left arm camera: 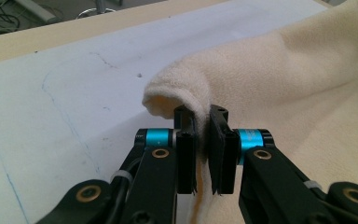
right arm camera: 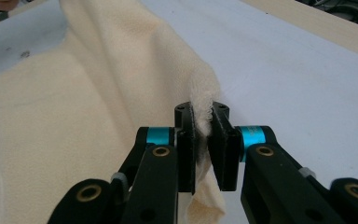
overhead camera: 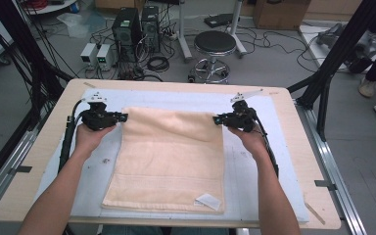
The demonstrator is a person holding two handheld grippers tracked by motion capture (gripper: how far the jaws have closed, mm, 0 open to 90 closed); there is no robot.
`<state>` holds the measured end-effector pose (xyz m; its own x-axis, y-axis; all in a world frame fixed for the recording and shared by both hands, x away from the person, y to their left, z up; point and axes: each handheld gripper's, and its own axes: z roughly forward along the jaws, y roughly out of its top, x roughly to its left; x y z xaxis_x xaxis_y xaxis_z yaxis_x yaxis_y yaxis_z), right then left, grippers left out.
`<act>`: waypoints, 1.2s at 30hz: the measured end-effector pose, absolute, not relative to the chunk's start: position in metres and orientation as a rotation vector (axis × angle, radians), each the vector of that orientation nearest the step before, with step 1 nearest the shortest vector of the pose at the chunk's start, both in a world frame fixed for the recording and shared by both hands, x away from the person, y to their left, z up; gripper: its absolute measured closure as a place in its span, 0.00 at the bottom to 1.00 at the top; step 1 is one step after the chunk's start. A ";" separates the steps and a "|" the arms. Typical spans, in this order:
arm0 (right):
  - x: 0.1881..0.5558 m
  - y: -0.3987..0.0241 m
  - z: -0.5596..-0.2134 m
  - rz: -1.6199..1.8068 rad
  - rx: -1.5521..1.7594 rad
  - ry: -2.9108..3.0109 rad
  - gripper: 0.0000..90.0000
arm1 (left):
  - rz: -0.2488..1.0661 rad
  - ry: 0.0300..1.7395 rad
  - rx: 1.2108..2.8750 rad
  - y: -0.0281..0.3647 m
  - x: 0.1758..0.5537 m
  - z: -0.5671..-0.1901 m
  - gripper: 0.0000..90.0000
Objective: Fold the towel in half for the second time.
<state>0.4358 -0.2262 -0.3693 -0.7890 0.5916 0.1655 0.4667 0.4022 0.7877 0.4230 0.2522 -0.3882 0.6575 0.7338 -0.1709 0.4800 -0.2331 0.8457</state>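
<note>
A cream towel [overhead camera: 169,156] lies folded on the white mat [overhead camera: 254,171] in the high view, with a small white label at its near right corner. My left gripper [overhead camera: 122,117] is shut on the towel's far left corner, and the cloth [left arm camera: 261,79] bulges up between its pads [left arm camera: 186,149]. At the far right corner my right gripper [overhead camera: 217,119] is shut on the towel too; its edge [right arm camera: 203,109] is pinched between the black pads [right arm camera: 223,149]. Both corners are lifted slightly off the mat.
The mat covers a wooden table [overhead camera: 34,161] with bare borders at left and right. Beyond the far edge stand a black stool [overhead camera: 214,44], computer towers [overhead camera: 127,27] and loose cables on the floor. Black frame legs [overhead camera: 323,88] rise at the right.
</note>
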 end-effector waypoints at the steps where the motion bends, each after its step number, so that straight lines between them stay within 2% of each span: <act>1: 0.435 -0.226 -0.369 1.346 0.942 2.514 0.91 | 0.326 0.956 1.885 0.252 0.421 -0.388 0.91; 13: 0.409 -0.216 -0.354 1.393 0.800 2.542 0.91 | 0.328 0.864 1.880 0.257 0.396 -0.374 0.91; 22: 0.383 -0.228 -0.356 1.415 0.765 2.538 0.91 | 0.320 0.808 1.881 0.266 0.360 -0.384 0.91; 36: 0.320 -0.228 -0.363 1.413 0.609 2.571 0.91 | 0.336 0.714 1.930 0.276 0.297 -0.401 0.91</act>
<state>0.3202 -0.2276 -0.3633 -0.9074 0.4150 0.0665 0.2787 0.4755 0.8344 0.2966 0.2760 -0.4014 0.7866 0.6129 -0.0754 0.3324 -0.3174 0.8881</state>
